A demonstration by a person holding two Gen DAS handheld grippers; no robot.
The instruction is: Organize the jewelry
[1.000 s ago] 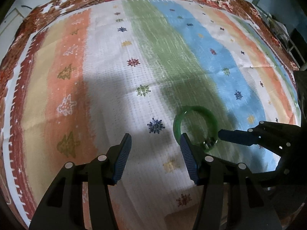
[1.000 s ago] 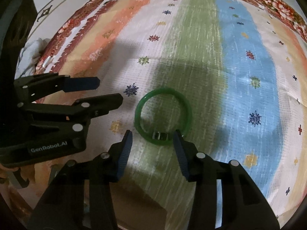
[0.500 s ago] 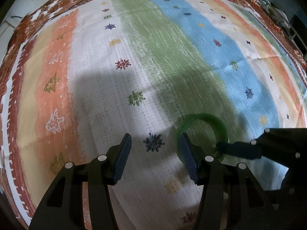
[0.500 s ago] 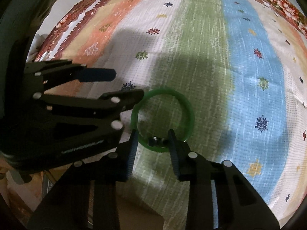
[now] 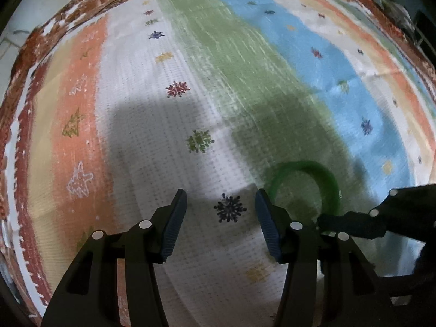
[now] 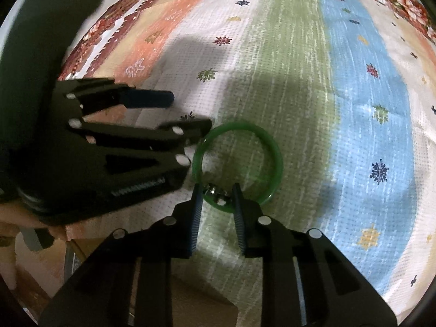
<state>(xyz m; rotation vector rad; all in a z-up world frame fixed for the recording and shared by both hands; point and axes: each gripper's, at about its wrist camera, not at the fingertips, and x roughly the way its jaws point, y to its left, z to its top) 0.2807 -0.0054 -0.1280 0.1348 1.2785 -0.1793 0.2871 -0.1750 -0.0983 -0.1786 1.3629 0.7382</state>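
Observation:
A green bangle [image 6: 269, 147] with a small metal clasp lies flat on the striped tablecloth [image 6: 354, 87]. My right gripper [image 6: 217, 190] has its jaws narrowed around the clasp section of the bangle, close to touching it. In the left wrist view the bangle [image 5: 328, 174] lies just right of my left gripper [image 5: 220, 199], which is open and empty over the cloth. The left gripper's right finger [image 6: 190, 128] sits against the bangle's left outer edge. The right gripper's fingers [image 5: 351, 222] cover the bangle's near rim.
The cloth [image 5: 245, 62] has coloured stripes, snowflake motifs and a red floral border. The table's near edge and a brown floor [image 6: 190, 294] show below the right gripper. Dark clutter [image 5: 419, 13] stands beyond the far right edge.
My right gripper has moved forward and narrowed its jaws around the bangle's clasp. The left gripper has come in close against the bangle's left side.

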